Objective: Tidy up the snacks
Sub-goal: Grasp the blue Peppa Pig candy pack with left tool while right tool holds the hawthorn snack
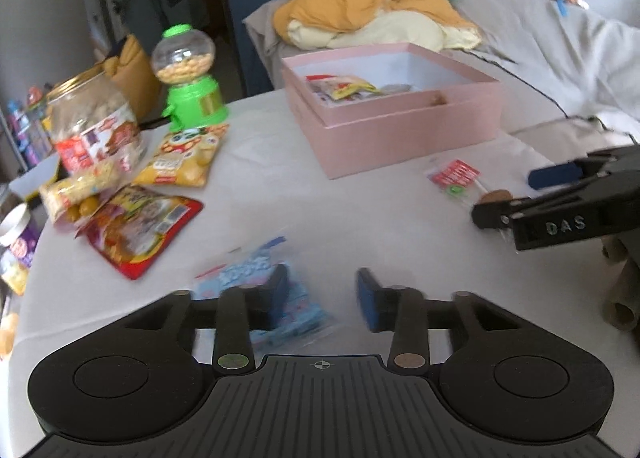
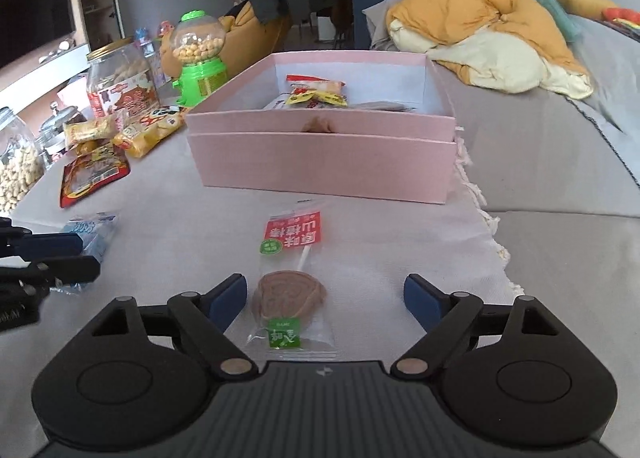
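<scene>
A light blue snack packet (image 1: 256,278) lies on the white tablecloth, partly under the left finger of my left gripper (image 1: 322,294), which stands open above it without pinching it. A wrapped brown lollipop with a red label (image 2: 292,294) lies flat between the wide-open jaws of my right gripper (image 2: 324,294); neither pad touches it. In the left wrist view the right gripper (image 1: 508,196) comes in from the right over the lollipop (image 1: 456,174). The pink box (image 2: 320,162) behind holds a few snack packets (image 2: 316,94).
At the left stand a clear jar of snacks (image 1: 92,126), a green gumball machine (image 1: 188,78), a yellow snack bag (image 1: 184,158) and a red one (image 1: 140,230). A grey sofa with a heap of orange bedding (image 2: 480,26) runs along the table's right edge.
</scene>
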Demonstrator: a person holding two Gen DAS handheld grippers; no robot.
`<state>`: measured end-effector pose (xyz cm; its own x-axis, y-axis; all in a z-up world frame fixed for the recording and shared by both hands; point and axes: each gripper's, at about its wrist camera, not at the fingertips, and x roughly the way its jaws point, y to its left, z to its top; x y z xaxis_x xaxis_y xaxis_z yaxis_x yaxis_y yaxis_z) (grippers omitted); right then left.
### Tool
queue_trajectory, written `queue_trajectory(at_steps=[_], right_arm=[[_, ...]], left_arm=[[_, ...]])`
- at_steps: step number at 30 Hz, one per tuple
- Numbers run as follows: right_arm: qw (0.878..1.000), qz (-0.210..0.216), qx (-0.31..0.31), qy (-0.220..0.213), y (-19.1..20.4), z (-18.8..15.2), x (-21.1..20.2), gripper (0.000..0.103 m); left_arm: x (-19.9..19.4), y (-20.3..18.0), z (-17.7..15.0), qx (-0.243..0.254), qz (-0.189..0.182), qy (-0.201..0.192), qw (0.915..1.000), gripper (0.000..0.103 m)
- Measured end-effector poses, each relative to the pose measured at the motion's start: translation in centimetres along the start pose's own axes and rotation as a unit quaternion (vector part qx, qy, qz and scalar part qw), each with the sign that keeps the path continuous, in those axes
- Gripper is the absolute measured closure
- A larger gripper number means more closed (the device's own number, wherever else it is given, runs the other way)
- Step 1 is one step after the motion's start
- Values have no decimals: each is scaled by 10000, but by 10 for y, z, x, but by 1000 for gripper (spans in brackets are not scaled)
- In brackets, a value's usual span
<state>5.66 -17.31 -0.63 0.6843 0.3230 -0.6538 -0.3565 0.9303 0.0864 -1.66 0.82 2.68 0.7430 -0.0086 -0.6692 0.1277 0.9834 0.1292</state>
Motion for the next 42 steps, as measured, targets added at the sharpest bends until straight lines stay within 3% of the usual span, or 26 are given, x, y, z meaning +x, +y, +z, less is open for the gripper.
queue_trajectory(at_steps=[3, 8, 11, 13, 19, 23, 28, 31, 36, 40, 42], right_arm=[[10000, -59, 5, 1, 1, 0, 1, 16], [9997, -161, -163, 51, 7, 0, 4, 13], [9998, -148, -96, 39, 5, 1, 4, 12], [9999, -133, -58, 34, 3, 1, 4, 12], [9998, -157, -141, 71, 6, 1, 5, 10], [9997, -150, -183, 99, 7, 1, 6, 8], [9996, -143, -213, 125, 8, 2, 7, 5], [9997, -114, -179, 130, 6, 3, 9, 4], [9997, -104, -171, 121, 6, 3, 9, 4], [9996, -166, -215, 75, 8, 2, 7, 11], [9996, -164, -219, 30, 8, 2, 5, 19]], left_arm=[[3, -9, -3, 289, -110, -6, 9995, 27], [0, -2, -1, 52, -80, 4, 10000, 29], [-5, 11, -1, -51, 446, 8, 9990, 31], [-4, 22, -4, -95, 700, 137, 9974, 28], [9, 47, -8, -602, 452, 440, 9962, 23], [15, 59, -10, -1038, 291, 400, 9934, 20], [21, 57, -5, -1071, 274, 361, 9932, 19], [17, 50, -5, -1083, 247, 281, 9934, 35], [9, 26, -6, -874, -366, 216, 9953, 36], [9, 9, -7, -645, -381, 208, 9970, 35], [9, 9, -8, -685, -367, 178, 9968, 35]])
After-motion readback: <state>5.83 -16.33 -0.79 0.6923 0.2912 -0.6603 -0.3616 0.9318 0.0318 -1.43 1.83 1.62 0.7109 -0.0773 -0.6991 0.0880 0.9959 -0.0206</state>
